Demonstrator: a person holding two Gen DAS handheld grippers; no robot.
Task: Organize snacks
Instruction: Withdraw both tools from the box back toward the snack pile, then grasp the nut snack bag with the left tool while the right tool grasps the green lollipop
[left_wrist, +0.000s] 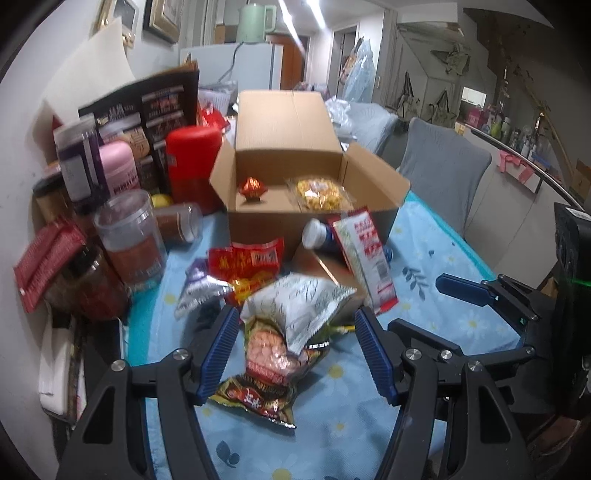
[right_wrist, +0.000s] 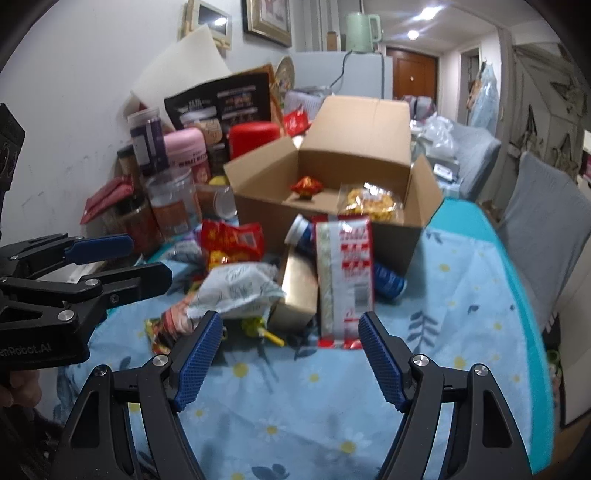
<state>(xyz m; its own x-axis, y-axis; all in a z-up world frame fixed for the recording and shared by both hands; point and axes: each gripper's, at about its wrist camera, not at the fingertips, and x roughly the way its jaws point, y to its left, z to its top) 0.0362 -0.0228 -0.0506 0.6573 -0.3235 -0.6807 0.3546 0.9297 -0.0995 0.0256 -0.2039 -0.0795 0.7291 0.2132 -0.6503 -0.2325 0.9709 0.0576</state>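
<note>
A: What writing can be read?

B: Little. The left gripper (right_wrist: 149, 258), seen side-on from the right wrist, bears white lettering that ends in "Robot.AI". The red-and-white packet (right_wrist: 345, 284) leaning on the cardboard box (right_wrist: 334, 236) carries red bands of characters and a barcode, too blurred to read. The red snack bag (left_wrist: 245, 260) shows a barcode as well.

A: How do the tongs stand?

B: The left gripper (left_wrist: 295, 350) is spread, its blue fingers (left_wrist: 218, 354) on either side of a white crinkled bag (left_wrist: 299, 306) and a peanut packet (left_wrist: 266, 354), pressing neither. The right gripper (right_wrist: 291, 354) is spread too, above bare floral tablecloth (right_wrist: 461, 325), with nothing between its pads.

A: And the snacks?

B: They lie heaped on the cloth before the open box. Inside it sit a yellow snack bag (left_wrist: 321, 192) and a small red wrapped item (left_wrist: 251, 188). Jars (left_wrist: 127, 240) and a red canister (left_wrist: 192, 162) crowd the wall side.
</note>
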